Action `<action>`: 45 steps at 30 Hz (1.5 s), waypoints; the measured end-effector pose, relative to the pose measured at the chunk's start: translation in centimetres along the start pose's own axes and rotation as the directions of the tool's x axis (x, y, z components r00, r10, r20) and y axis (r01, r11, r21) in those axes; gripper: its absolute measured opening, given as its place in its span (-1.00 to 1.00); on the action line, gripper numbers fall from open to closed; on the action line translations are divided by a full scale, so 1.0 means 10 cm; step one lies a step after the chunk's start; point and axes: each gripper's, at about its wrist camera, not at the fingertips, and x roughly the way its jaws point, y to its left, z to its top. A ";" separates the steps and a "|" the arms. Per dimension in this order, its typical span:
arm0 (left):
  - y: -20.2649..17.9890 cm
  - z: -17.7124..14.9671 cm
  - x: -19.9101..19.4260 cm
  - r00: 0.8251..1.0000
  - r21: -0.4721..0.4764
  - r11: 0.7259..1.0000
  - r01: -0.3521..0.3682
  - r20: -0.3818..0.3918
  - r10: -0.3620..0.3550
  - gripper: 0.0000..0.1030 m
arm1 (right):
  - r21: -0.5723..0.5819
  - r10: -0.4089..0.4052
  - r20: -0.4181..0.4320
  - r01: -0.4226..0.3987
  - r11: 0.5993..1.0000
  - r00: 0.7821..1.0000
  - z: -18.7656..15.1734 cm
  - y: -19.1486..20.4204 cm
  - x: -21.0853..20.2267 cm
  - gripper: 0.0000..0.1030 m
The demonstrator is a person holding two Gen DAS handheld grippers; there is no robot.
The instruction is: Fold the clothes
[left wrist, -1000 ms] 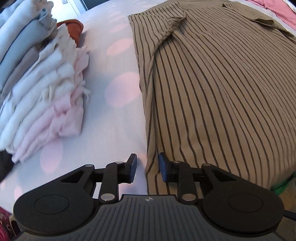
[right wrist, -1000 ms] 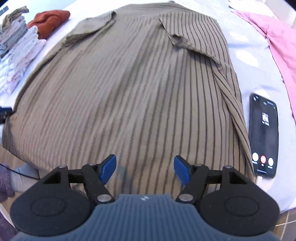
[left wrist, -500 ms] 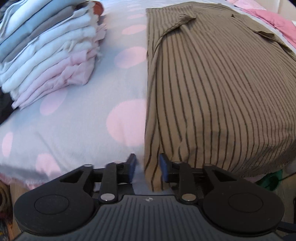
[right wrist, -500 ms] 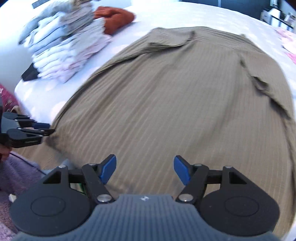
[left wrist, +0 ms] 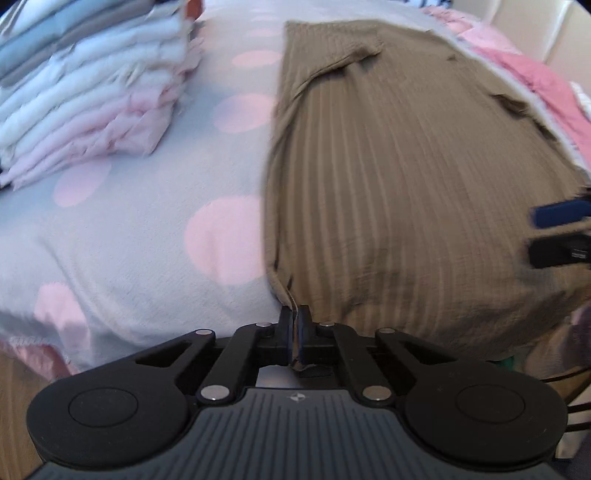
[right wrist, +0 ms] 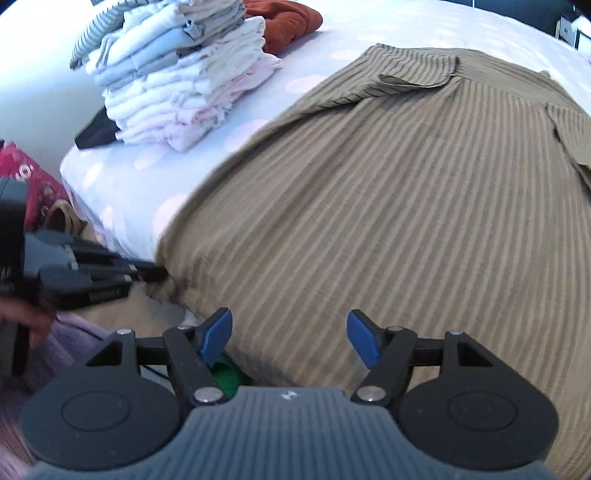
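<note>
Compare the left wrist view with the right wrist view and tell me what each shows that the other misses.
Only the left wrist view shows the pink cloth beyond the striped shirt and the left claw shut on the shirt's corner from close up. Only the right wrist view shows the rust garment, the red bag and the open right claw. Both show the shirt, the folded stack and the dotted bedcover.

The near left corner of the shirt (left wrist: 406,192) is pinched in the closed left claw (left wrist: 294,325). The shirt is spread flat on the dotted bed (left wrist: 147,229), beside a stack (left wrist: 92,103) of folded clothes. The right claw (left wrist: 559,232) is seen at the shirt's right edge.
</note>
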 end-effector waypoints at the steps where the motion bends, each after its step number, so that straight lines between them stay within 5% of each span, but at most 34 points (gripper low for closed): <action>1: -0.06 0.01 -0.04 1.000 0.010 1.000 0.015 0.010 -0.015 -1.00 | 0.010 0.019 0.005 -0.019 1.000 1.000 0.05 0.03 0.01 0.39; 11: -0.33 0.03 -0.18 0.994 0.083 0.993 0.088 0.056 -0.093 -1.00 | 0.127 0.152 -0.043 -0.146 0.981 0.987 0.40 0.31 0.40 0.32; 17: -0.32 0.09 -0.17 0.990 0.102 0.988 0.119 0.067 -0.126 -1.00 | 0.172 0.180 -0.085 -0.164 0.971 0.980 0.49 0.34 0.61 -0.36; 18: -0.33 0.11 -0.17 0.989 0.110 0.986 0.125 0.060 -0.132 -1.00 | 0.168 0.183 -0.087 -0.166 0.972 0.979 0.49 0.34 0.63 -0.79; 19: -0.32 0.14 -0.17 0.989 0.122 0.984 0.133 0.043 -0.139 -0.98 | 0.165 0.188 -0.088 -0.172 0.971 0.978 0.48 0.33 0.64 -0.98; 21: -0.29 0.23 -0.23 0.989 0.152 0.978 0.144 0.017 -0.148 -0.93 | 0.146 0.168 -0.086 -0.154 0.977 0.982 0.48 0.33 0.62 -0.96; 25: -0.20 0.65 -0.11 0.990 0.162 0.977 0.135 0.022 -0.141 -0.40 | 0.127 0.127 -0.085 -0.115 0.985 0.988 0.45 0.27 0.54 -0.96; 30: -0.10 1.29 0.21 0.991 0.128 0.985 0.112 0.062 -0.121 -0.21 | 0.112 0.149 -0.089 -0.138 0.984 0.985 0.42 0.20 0.42 -0.97; 39: 0.09 2.44 0.78 0.988 0.063 0.995 0.073 0.130 -0.081 -0.18 | 0.120 0.198 -0.096 -0.187 0.975 0.975 0.42 0.05 0.40 -0.96; 45: 0.14 3.24 1.53 0.998 0.149 0.989 -0.023 0.068 0.013 -0.18 | 0.139 0.217 -0.101 -0.202 0.969 0.971 0.44 -0.08 0.42 -0.96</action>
